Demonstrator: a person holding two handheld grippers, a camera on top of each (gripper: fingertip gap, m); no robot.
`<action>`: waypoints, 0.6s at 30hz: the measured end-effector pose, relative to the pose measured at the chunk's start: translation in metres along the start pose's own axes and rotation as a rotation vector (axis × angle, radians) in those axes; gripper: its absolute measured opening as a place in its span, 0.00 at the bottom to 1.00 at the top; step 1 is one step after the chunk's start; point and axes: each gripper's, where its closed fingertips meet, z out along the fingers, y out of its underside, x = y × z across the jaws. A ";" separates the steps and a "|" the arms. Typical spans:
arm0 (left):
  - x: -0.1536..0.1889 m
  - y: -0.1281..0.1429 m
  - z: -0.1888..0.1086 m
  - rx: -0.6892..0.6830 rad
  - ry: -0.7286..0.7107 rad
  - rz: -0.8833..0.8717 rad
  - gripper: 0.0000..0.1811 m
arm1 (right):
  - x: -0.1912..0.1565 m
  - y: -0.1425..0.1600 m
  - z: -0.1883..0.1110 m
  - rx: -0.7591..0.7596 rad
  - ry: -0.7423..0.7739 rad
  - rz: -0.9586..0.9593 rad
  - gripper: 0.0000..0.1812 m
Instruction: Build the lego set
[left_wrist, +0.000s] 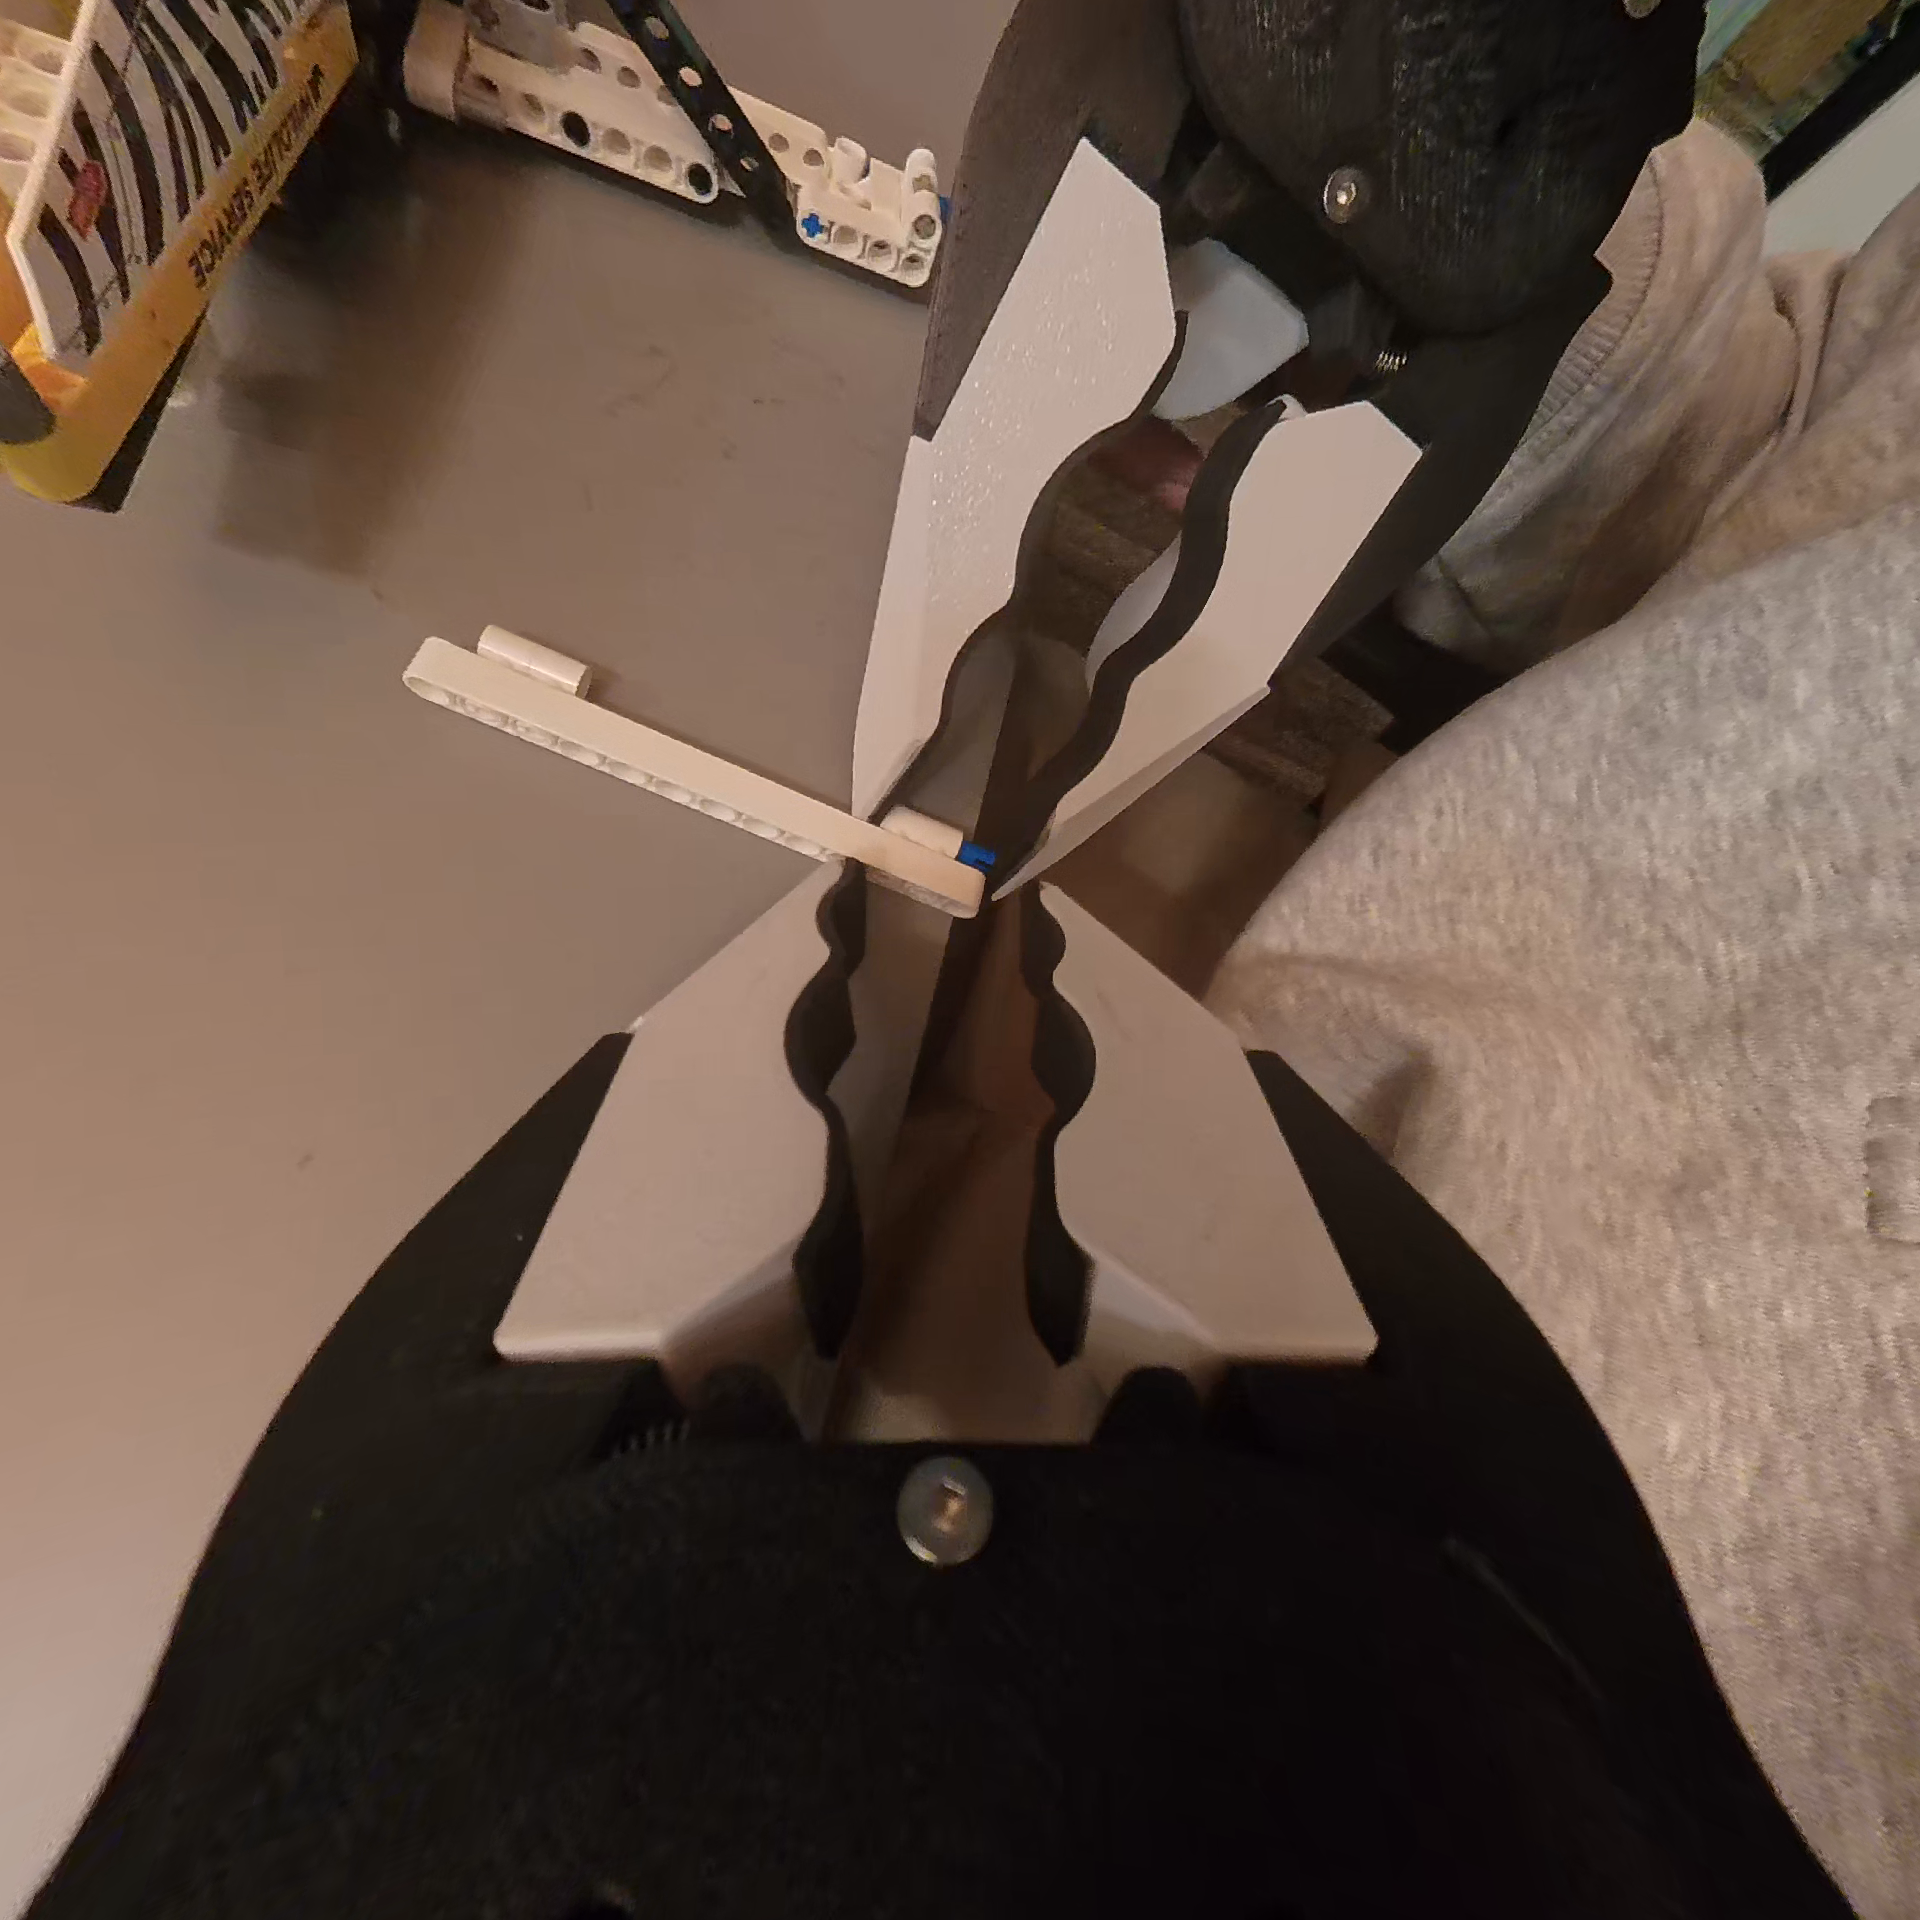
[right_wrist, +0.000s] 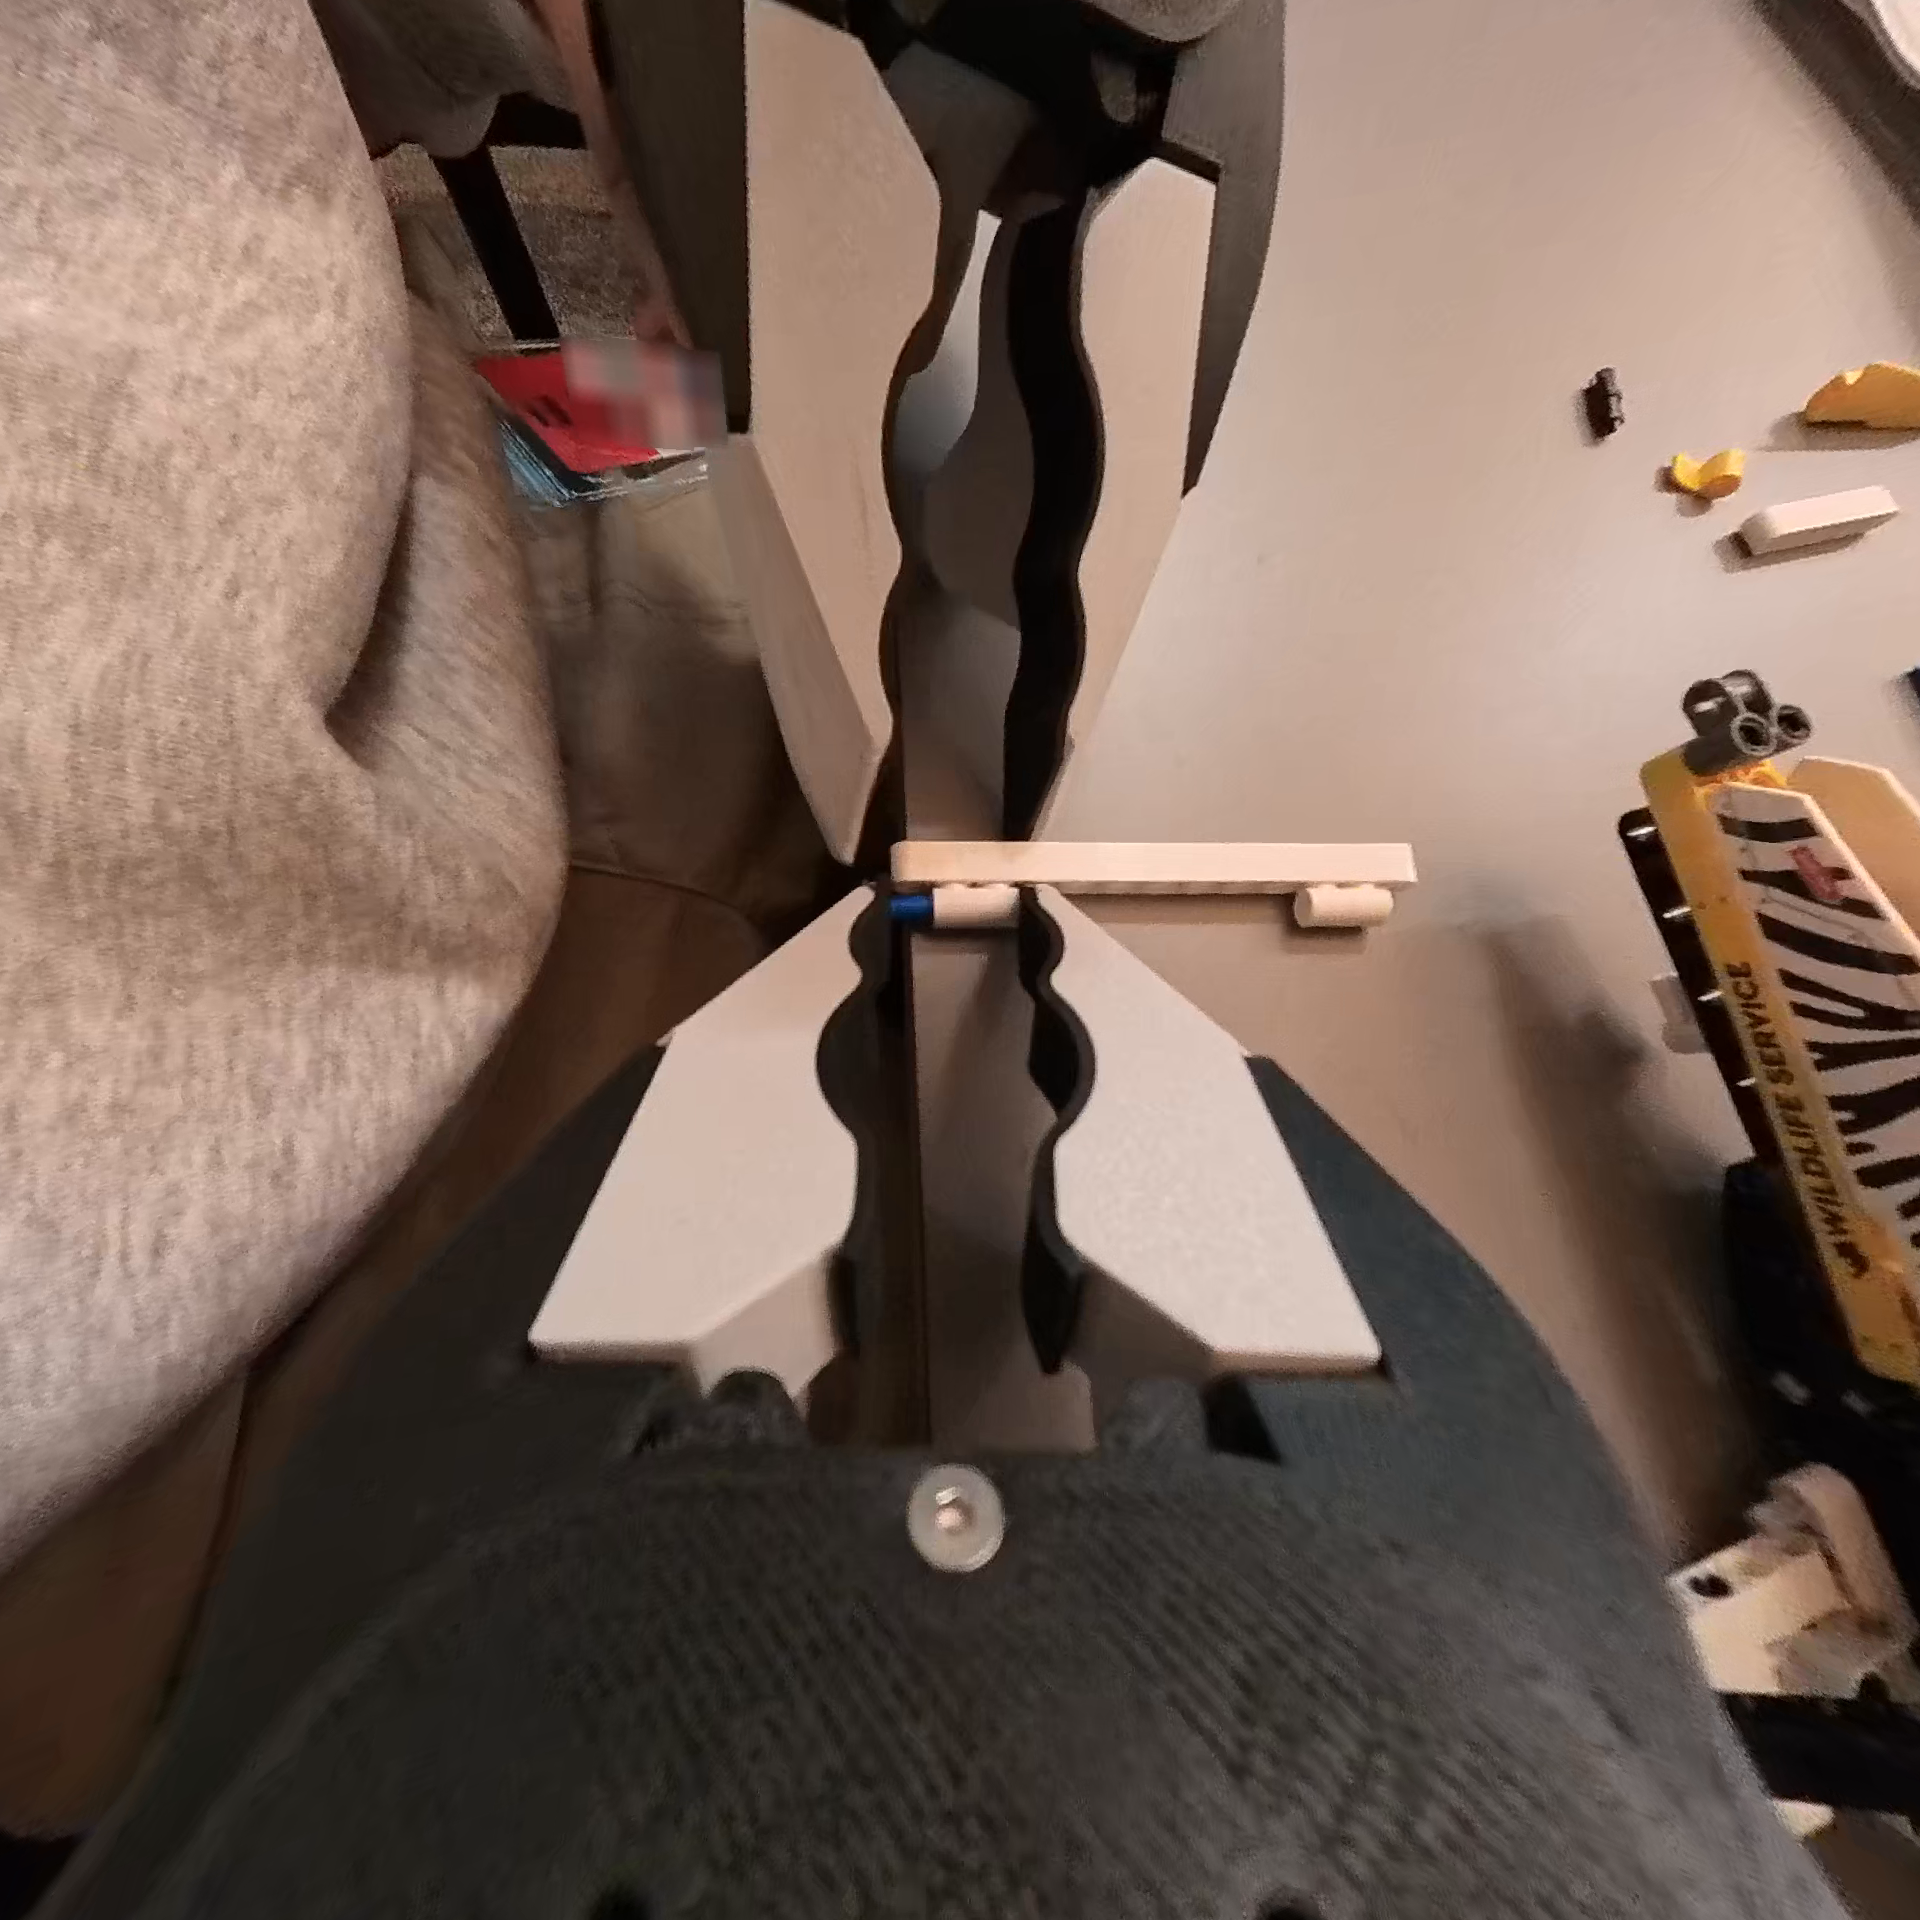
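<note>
Striped yellow model (left_wrist: 114, 239) at upper left of the left wrist view, parked on the grey worktop (left_wrist: 312, 987), with a white holed subassembly (left_wrist: 623, 135) just right of it along the top edge. Toward centre, white beam (left_wrist: 644, 753) seemingly held clear of the worktop, running from a far connector (left_wrist: 535, 660) at its free left end to the spot where both tools meet. Left gripper (left_wrist: 930, 896) rising from the bottom edge, jaws drawn almost together and clamped across the beam's right end. Right gripper (right_wrist: 951, 909) reaching down from the top edge, jaws likewise nearly closed, pinching the near connector (right_wrist: 977, 904) and the blue pin (right_wrist: 907, 907) poking out of it, both tight against the beam. Grey knit garment (left_wrist: 1558, 935) filling the right side. Probably a pin-seating squeeze in hand. Risks from here: an off-axis squeeze cocking the pin, or popping it out past the worktop edge into the garment's folds. Long free end acting as a lever and swivelling the beam in the left jaws. Crowded tips knocking each other's hold loose.
</note>
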 end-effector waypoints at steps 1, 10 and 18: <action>0.000 0.000 0.000 0.000 0.003 0.000 0.15 | 0.001 0.001 0.000 0.000 0.009 0.002 0.14; 0.000 -0.003 -0.002 0.045 0.027 -0.018 0.15 | 0.020 -0.010 -0.028 0.187 0.135 0.146 0.25; -0.021 -0.006 -0.017 0.093 -0.051 0.026 0.18 | 0.062 -0.010 -0.058 0.362 0.444 0.315 0.19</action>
